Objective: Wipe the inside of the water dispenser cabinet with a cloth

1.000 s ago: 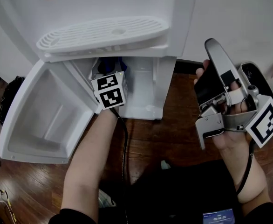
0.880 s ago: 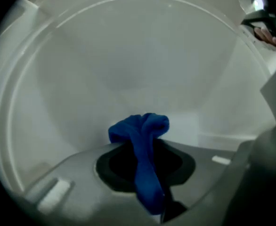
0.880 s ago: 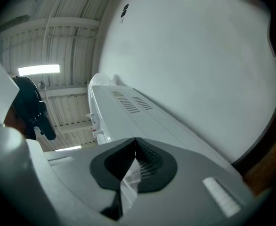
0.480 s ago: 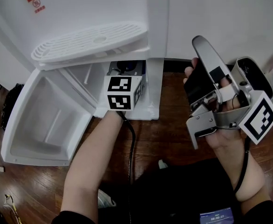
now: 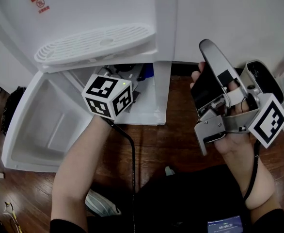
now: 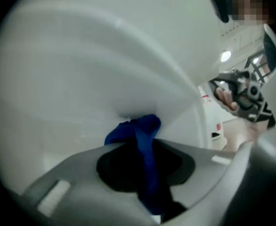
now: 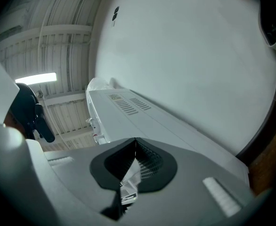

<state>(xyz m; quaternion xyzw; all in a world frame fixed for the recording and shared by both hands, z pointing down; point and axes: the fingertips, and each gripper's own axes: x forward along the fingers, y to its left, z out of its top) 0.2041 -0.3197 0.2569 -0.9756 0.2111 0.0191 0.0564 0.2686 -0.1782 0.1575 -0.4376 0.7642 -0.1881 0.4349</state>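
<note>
1. Closest to you, at the right of the head view, your right hand (image 5: 239, 135) holds the right gripper (image 5: 209, 46) tilted upward over the wooden floor (image 5: 176, 140). It is well apart from the cabinet. In the right gripper view its jaws are pressed together.
2. Left of centre, your left forearm (image 5: 79, 164) runs up to the left gripper (image 6: 147, 178). Its marker cube (image 5: 108, 95) sits just in front of the cabinet's opening.
3. In the left gripper view those jaws are clamped on the blue cloth (image 6: 140, 131). A fold runs down between the pads. The rest bunches just past the tips, close to a white inner surface, but you cannot tell whether it touches.
4. In the head view a scrap of the cloth shows just right of the cube, at the cabinet (image 5: 149, 108) mouth and above its white floor.
5. The cabinet door (image 5: 45, 125) lies swung open at lower left.
6. Farther up, the drip tray (image 5: 93, 42) overhangs the opening, with the dispenser front (image 5: 98, 4) above it.
</note>
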